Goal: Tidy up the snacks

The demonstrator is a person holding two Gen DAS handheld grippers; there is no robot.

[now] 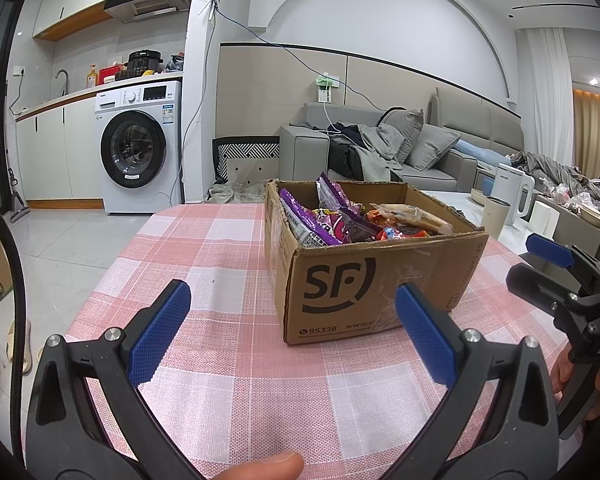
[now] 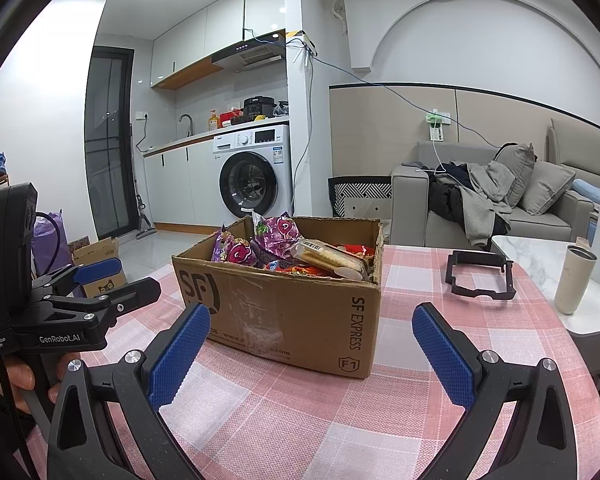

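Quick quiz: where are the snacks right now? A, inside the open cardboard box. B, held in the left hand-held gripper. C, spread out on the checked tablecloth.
A: the snack packets sit piled inside the open cardboard box, and both grippers are open and empty.

Pink-and-white checked tablecloth, brown box

Black tongs w/ blue ribbed pads, silver screws, "GenRobot.AI" mark.

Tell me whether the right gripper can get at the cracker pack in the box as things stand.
Probably yes. The right gripper is open and empty, the cardboard box has no lid, and the cracker pack lies on top of the other snacks, nothing covering it.
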